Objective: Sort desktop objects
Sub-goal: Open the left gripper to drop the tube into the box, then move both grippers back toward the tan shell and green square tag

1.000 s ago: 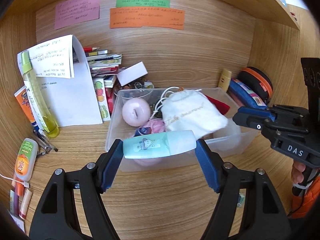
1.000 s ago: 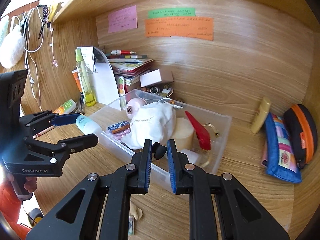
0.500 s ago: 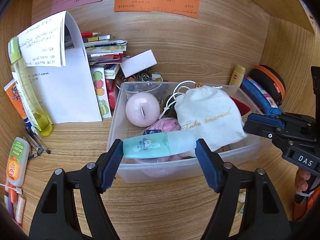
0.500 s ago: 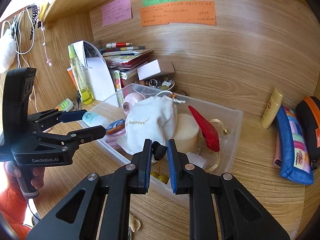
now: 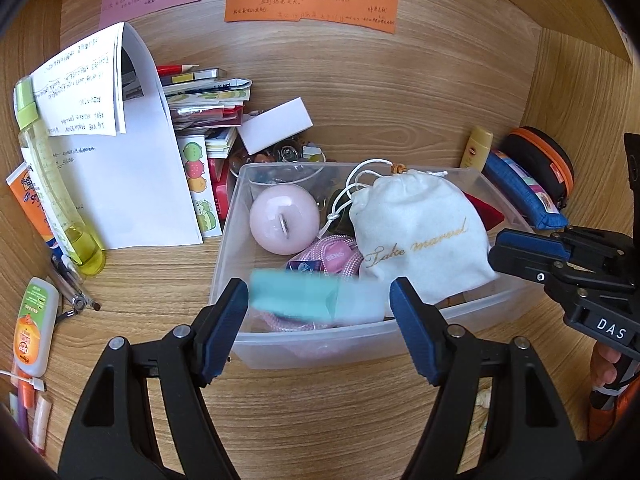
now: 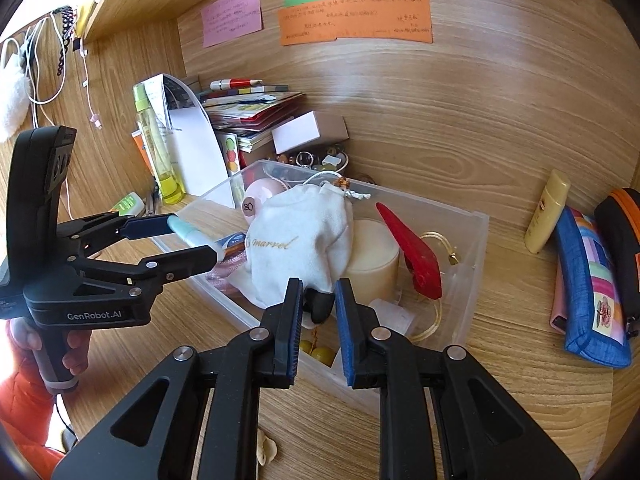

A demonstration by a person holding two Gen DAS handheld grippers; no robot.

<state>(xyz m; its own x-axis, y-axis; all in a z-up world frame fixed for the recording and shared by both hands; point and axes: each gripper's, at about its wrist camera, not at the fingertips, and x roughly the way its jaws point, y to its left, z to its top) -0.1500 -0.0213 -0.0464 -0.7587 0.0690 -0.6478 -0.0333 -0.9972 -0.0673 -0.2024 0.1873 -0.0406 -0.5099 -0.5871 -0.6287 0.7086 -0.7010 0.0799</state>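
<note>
Teal tube (image 5: pixel 304 300): white-capped, lying crosswise btwn the pads of the L tool (image 5: pixel 318 300), over the near-left corner of the bin; smeared in the L wrist view, sharper in the R one.
L tool state: grasping the tube end to end, jaws wide; a hand (image 6: pixel 60 356) w/ an orange sleeve grips its handle.
R tool (image 6: pixel 318 292): clenched, nothing btwn the pads, only a thin gap; hangs over the bin's near wall, just in front of the pouch.
Clear plastic bin (image 5: pixel 320 346): sits mid-bench, long side toward the L tool.
Bin contents: white drawstring pouch (image 5: pixel 420 240) w/ gold script in the middle; pink ball (image 5: pixel 285 219) at the back-left; pink cord (image 5: pixel 336 252) under the tube; cream cylinder (image 6: pixel 372 256) and a red piece (image 6: pixel 412 256) beside the pouch, R side.
Bench (image 5: pixel 320 420): wood grain, same wood on the back wall.
L of bin: folded white papers (image 5: pixel 132 184) standing, tall yellow-green bottle (image 5: pixel 52 192) leaning by them, stack of booklets behind.
R of bin: small yellow tube (image 6: pixel 546 212) upright against the wall, blue patchwork case (image 6: pixel 588 288), black case w/ orange zip (image 6: pixel 620 232) beside it.
Wall: orange note (image 5: pixel 312 4), plus green and pink notes, handwriting too small to read.
</note>
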